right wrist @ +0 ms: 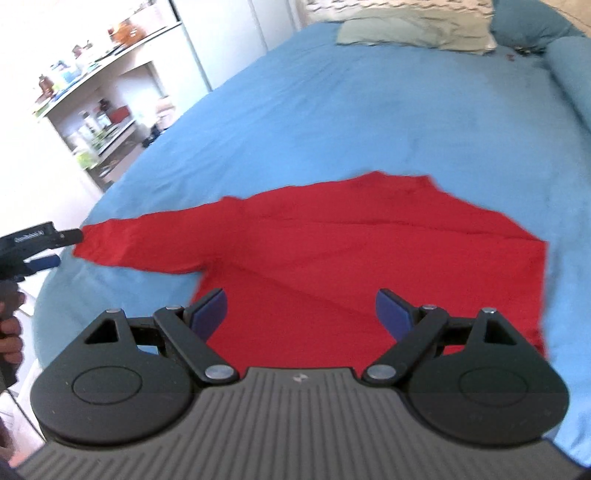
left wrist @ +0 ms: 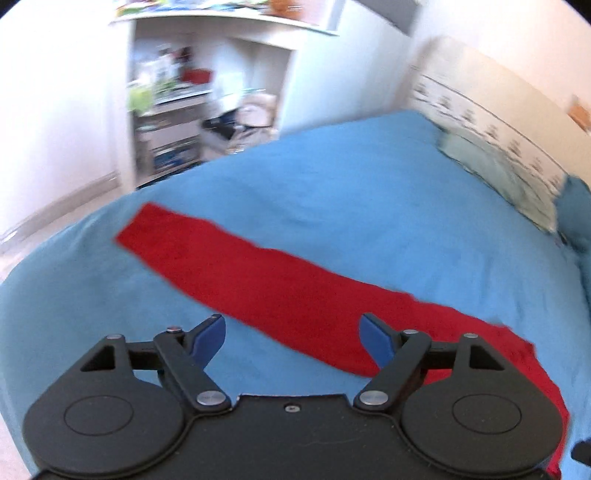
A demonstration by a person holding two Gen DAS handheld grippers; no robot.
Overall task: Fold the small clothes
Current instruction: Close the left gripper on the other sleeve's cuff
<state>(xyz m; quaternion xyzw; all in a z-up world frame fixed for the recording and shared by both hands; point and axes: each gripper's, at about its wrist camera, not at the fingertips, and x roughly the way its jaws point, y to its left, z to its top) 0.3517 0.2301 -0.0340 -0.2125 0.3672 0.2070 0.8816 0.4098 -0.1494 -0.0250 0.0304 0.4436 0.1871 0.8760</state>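
A red long-sleeved top (right wrist: 369,251) lies flat on the blue bed (right wrist: 351,110). Its left sleeve (left wrist: 229,258) stretches out toward the bed's edge. My left gripper (left wrist: 291,332) is open and empty, just above the near side of that sleeve. It also shows at the left edge of the right wrist view (right wrist: 55,247), next to the sleeve's cuff. My right gripper (right wrist: 301,306) is open and empty, over the body of the top near its lower hem.
Pillows (right wrist: 413,33) lie at the head of the bed. A white shelf unit (left wrist: 177,99) with clutter stands beyond the bed's far edge. The floor (left wrist: 55,218) shows to the left of the bed.
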